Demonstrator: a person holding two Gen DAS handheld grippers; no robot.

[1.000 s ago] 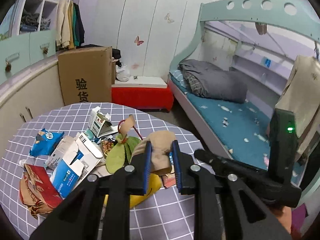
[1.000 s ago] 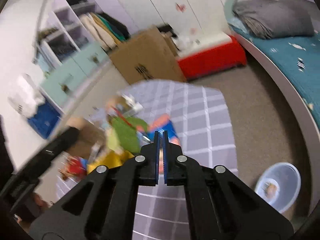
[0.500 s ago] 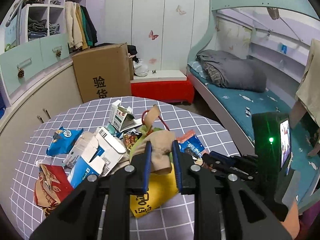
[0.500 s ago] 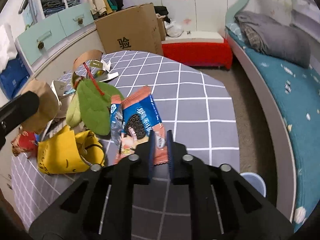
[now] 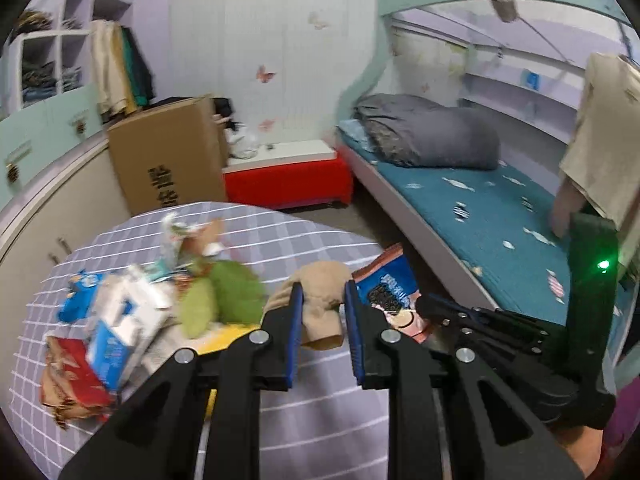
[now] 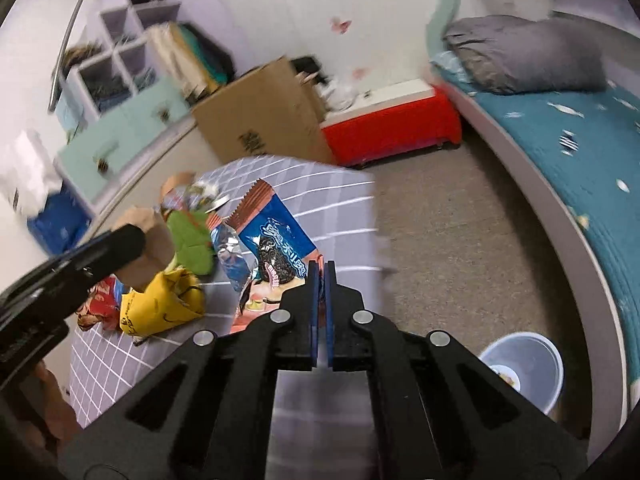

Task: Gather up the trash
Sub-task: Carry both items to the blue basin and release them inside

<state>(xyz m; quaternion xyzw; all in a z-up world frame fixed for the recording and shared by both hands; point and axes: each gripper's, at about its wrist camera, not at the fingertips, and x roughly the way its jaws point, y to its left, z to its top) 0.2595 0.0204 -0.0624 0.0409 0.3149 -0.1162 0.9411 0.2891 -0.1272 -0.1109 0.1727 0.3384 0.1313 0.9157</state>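
Observation:
My left gripper (image 5: 321, 292) is shut on a crumpled brown paper wad (image 5: 324, 304) and holds it above the checked round table (image 5: 304, 408). My right gripper (image 6: 320, 272) is shut on the corner of a blue and pink cookie wrapper (image 6: 276, 240), lifted off the table's right side; the wrapper also shows in the left wrist view (image 5: 390, 292). A pale blue trash bin (image 6: 524, 368) stands on the floor at lower right of the right wrist view. Loose trash lies on the table: a green leaf-shaped piece (image 5: 224, 300), a yellow bag (image 6: 160, 304), a white and blue carton (image 5: 120, 320).
A large cardboard box (image 5: 168, 164) and a red bench (image 5: 288, 180) stand behind the table. A bunk bed with a teal mattress (image 5: 480, 216) runs along the right. Carpeted floor (image 6: 448, 232) lies between table and bed. Cabinets line the left wall.
My right gripper has closed on the cookie wrapper and lifted it toward the table's right edge. My left gripper still holds the paper wad and has shifted right; both views are blurred by motion.

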